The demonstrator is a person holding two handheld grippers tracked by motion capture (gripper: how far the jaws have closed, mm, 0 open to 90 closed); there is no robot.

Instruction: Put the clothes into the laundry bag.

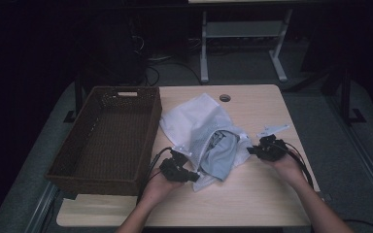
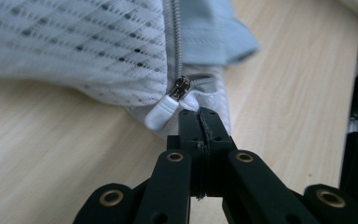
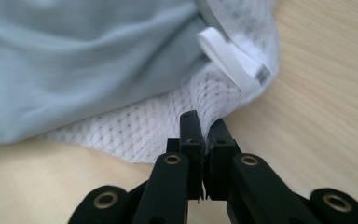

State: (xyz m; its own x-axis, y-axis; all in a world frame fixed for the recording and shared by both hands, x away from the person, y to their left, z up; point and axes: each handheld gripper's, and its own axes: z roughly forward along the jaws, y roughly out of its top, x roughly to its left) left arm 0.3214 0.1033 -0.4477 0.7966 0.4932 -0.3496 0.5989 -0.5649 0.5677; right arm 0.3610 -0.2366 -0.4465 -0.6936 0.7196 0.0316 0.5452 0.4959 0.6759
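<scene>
Mesh bag (image 1: 204,131), contents half hidden

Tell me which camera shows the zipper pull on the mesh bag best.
The left gripper view: the zipper pull sits close and sharp beside the shut left gripper. The high view makes it too small to tell; the right gripper view shows mesh.
</scene>
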